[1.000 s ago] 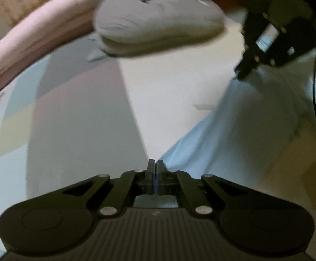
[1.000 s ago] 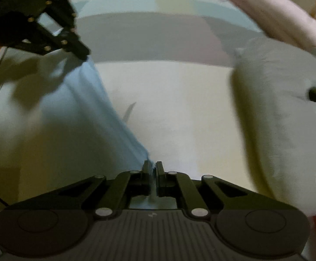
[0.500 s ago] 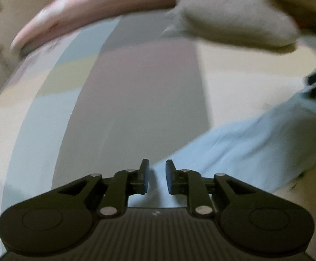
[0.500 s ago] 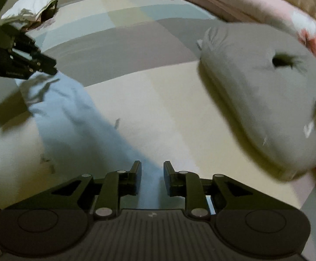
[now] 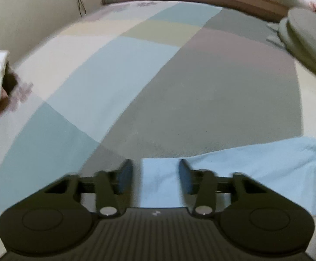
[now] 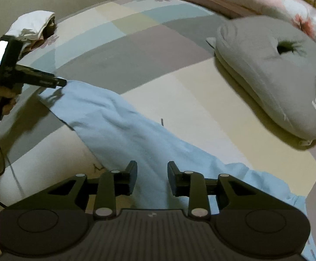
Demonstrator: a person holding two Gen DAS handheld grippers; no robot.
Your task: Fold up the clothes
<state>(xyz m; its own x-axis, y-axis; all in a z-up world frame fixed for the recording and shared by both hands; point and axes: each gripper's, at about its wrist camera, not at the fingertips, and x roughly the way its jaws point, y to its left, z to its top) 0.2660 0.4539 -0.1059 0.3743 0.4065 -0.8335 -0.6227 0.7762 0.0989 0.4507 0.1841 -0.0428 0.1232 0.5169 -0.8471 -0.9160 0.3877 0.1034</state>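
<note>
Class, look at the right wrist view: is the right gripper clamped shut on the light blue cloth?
No: the right gripper stands open, its fingers apart above the light blue cloth.

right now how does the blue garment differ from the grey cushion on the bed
The blue garment lies flat and thin, stretched in a long strip between both grippers; the grey cushion is thick and rounded. The garment is plain, while the cushion has a dark tufted dimple and white lettering. Both rest on the patchwork bedspread.

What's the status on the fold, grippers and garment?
Left gripper open, right gripper open, neither gripping. Light blue garment lies stretched long on the patchwork bedspread. Grey cushion sits beside it, apart.
</note>
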